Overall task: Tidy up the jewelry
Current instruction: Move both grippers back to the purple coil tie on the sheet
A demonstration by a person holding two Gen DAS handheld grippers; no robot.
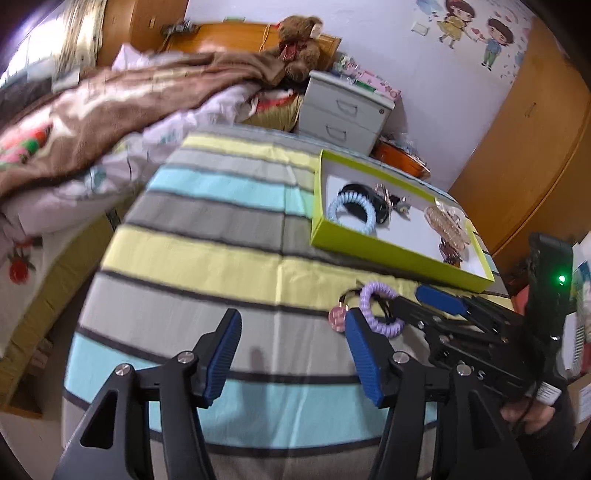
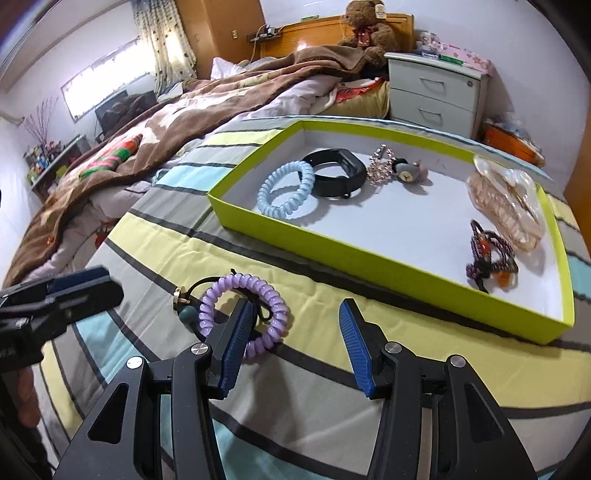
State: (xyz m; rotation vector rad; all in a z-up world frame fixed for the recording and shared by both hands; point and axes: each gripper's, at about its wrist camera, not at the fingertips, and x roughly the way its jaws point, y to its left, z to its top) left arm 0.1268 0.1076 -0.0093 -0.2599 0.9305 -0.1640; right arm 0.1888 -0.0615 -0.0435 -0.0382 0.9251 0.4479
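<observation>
A purple coil hair tie [image 2: 245,301] lies on the striped bedspread with a black cord hair tie and charm [image 2: 183,299] beside it; both show in the left wrist view [image 1: 376,308]. My right gripper [image 2: 295,332] is open, its left finger resting over the purple coil. My left gripper [image 1: 291,350] is open and empty over the bedspread. A lime-green tray [image 2: 369,258] holds a light blue coil tie [image 2: 286,192], a black watch band [image 2: 336,171], a beaded piece [image 2: 380,166], a peach hair clip [image 2: 506,203] and a dark beaded tie [image 2: 491,258].
The tray [image 1: 391,251] sits at the right of the striped bedspread [image 1: 221,258]. A brown blanket [image 2: 184,110] lies heaped on the bed at the left. A grey bedside cabinet [image 2: 436,92] and a teddy bear [image 2: 369,26] stand behind.
</observation>
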